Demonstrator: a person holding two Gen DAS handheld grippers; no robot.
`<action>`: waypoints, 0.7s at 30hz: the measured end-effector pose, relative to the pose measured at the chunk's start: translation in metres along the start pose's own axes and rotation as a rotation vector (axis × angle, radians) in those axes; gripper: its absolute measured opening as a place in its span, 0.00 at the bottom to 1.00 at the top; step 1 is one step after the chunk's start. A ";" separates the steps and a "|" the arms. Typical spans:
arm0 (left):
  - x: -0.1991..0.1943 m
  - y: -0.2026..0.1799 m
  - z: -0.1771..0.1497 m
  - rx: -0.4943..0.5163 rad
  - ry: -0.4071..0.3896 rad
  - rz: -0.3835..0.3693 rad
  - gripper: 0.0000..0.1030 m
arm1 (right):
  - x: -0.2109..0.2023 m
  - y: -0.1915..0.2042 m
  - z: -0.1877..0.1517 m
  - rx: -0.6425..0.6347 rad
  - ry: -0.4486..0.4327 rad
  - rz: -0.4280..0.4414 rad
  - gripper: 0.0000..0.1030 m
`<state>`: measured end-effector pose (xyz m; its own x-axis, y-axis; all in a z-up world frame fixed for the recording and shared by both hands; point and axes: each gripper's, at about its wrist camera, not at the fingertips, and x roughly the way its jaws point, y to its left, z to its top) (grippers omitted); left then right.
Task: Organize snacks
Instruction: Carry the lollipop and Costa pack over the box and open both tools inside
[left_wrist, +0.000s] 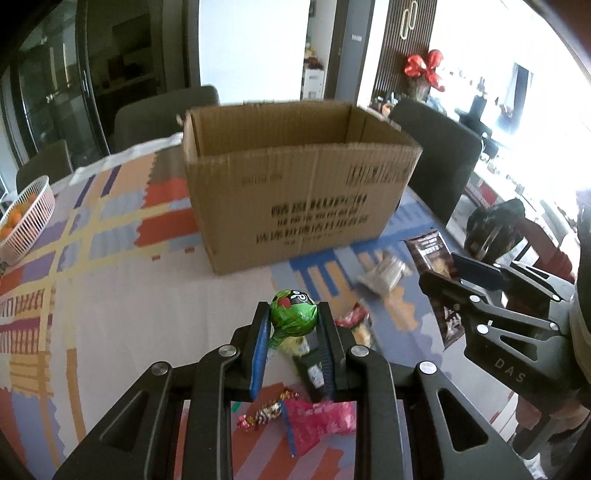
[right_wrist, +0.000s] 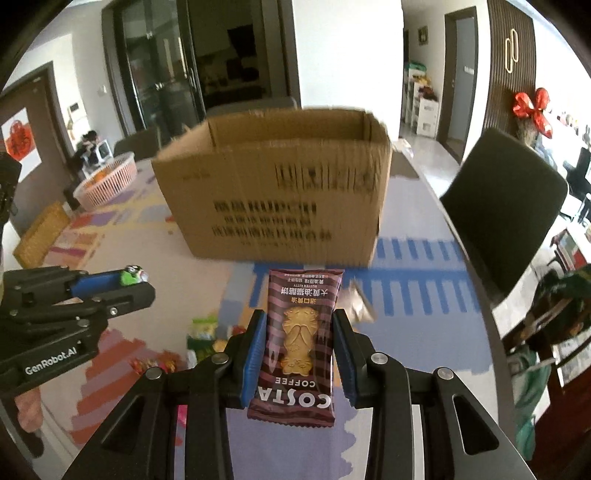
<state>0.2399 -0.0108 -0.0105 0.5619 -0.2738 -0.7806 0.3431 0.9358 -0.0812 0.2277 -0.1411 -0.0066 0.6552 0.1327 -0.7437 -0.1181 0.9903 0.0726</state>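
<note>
My left gripper (left_wrist: 293, 314) is shut on a green wrapped lollipop (left_wrist: 293, 309) and holds it above the table, short of the open cardboard box (left_wrist: 295, 192). My right gripper (right_wrist: 300, 321) is shut on a brown Costa biscuit packet (right_wrist: 300, 339), also in the air in front of the box (right_wrist: 273, 199). In the left wrist view the right gripper (left_wrist: 450, 273) with its packet (left_wrist: 432, 251) is at the right. In the right wrist view the left gripper (right_wrist: 144, 280) with the lollipop (right_wrist: 133, 275) is at the left.
Loose snacks lie on the patterned tablecloth (left_wrist: 110, 295): a pink packet (left_wrist: 317, 421), small wrapped candies (left_wrist: 262, 413), a silvery packet (left_wrist: 386, 273). A white basket of oranges (left_wrist: 22, 225) stands at the far left. Dark chairs (right_wrist: 506, 206) surround the table.
</note>
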 end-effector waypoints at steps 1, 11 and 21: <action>-0.002 0.000 0.003 0.000 -0.008 0.000 0.25 | -0.003 0.000 0.004 -0.001 -0.013 0.005 0.36; -0.026 -0.001 0.048 -0.004 -0.102 0.006 0.25 | -0.021 -0.003 0.052 -0.002 -0.121 0.035 0.36; -0.035 0.009 0.096 -0.019 -0.157 0.010 0.25 | -0.027 -0.003 0.102 -0.014 -0.194 0.044 0.36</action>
<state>0.2958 -0.0145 0.0758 0.6763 -0.2948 -0.6751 0.3239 0.9421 -0.0869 0.2860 -0.1434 0.0811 0.7804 0.1822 -0.5981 -0.1594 0.9830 0.0914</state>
